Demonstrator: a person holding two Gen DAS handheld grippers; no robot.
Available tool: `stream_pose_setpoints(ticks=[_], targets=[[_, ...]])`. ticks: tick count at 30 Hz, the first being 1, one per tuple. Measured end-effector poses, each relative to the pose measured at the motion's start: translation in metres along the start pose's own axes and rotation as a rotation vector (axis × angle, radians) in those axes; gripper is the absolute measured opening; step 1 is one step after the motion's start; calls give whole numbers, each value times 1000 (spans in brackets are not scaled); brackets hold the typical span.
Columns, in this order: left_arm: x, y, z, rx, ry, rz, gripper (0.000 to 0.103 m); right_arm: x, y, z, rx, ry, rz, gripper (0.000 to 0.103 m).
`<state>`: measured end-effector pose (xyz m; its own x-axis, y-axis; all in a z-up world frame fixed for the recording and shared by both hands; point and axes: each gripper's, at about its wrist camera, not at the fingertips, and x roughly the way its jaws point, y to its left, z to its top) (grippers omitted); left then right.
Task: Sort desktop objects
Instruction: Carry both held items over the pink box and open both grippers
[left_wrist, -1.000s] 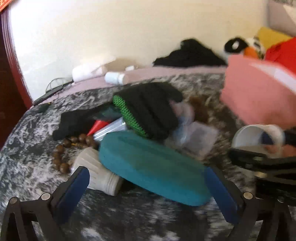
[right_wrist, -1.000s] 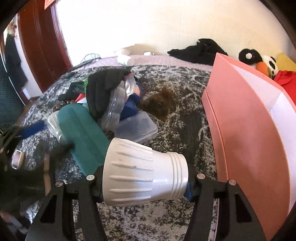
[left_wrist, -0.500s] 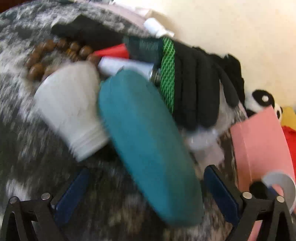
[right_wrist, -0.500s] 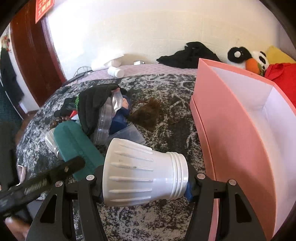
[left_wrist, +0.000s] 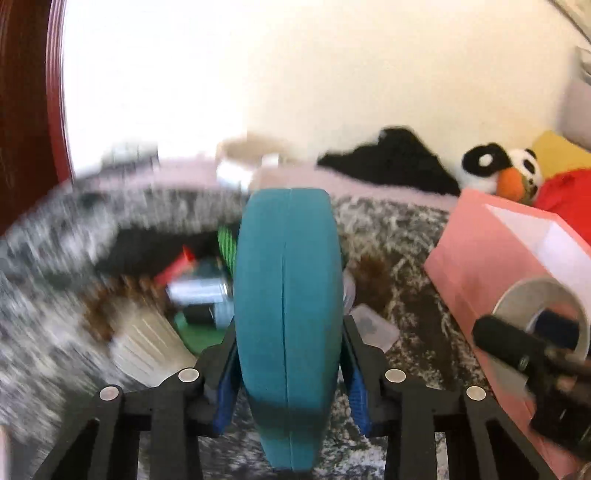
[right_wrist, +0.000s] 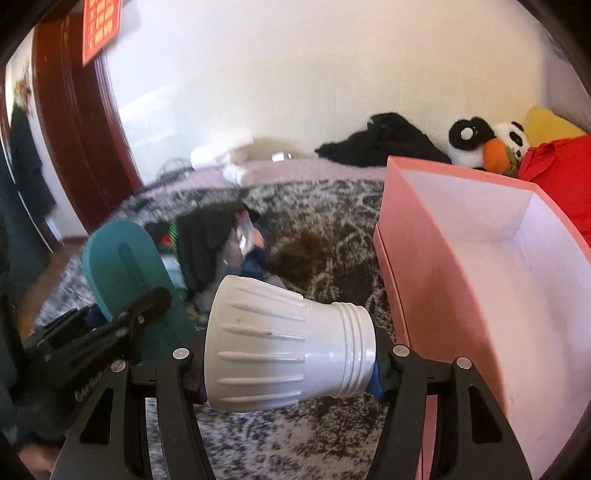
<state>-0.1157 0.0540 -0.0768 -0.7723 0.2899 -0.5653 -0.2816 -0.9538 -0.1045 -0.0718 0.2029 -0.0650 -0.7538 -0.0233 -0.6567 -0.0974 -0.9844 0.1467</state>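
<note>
The teal case (left_wrist: 288, 317) is clamped edge-on between the blue pads (left_wrist: 226, 391) of the left gripper (left_wrist: 288, 391), whose jaws have just been closing onto it; it appears lifted off the grey rug (left_wrist: 406, 236), though blur makes this uncertain. The white lamp shell (right_wrist: 284, 343) is held crosswise in the right gripper (right_wrist: 288, 369), beside the open pink box (right_wrist: 424, 266). The carrying step is judged to be in hand. Next, both loads need to be brought over the box rim and lowered inside before release. The pile (right_wrist: 218, 243) is left on the rug.
</note>
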Motion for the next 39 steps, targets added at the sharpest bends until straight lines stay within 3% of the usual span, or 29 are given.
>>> stream_pose_setpoints(ticks=[5,9,16,19,20,21,22,24,25,39], targets=[[-33,-21,24,24,-88,-53,41,-62,-16,9,57,-127,6,63],[-46,-68,47,44,-143,-168,41,-116,-48,13,98,-235,-88,63],[-44,-166,66,122,-169,-366,42,-128,-129,4,251,-189,-248,64],[-29,-198,58,175,-129,-375,43,-122,-149,3,288,-159,-300,65],[-24,-200,56,174,-124,-367,49,-122,-154,2,307,-151,-319,65],[-21,-199,54,163,-123,-350,76,-121,-160,1,327,-140,-341,66],[-19,-197,53,150,-131,-339,103,-123,-165,0,340,-130,-373,75],[-19,-193,51,131,-152,-333,103,-127,-174,-5,361,-111,-446,96],[-20,-194,51,135,-158,-332,103,-130,-177,-8,364,-120,-455,98],[-34,-196,51,111,-184,-291,103,-151,-174,-10,325,-178,-526,98]])
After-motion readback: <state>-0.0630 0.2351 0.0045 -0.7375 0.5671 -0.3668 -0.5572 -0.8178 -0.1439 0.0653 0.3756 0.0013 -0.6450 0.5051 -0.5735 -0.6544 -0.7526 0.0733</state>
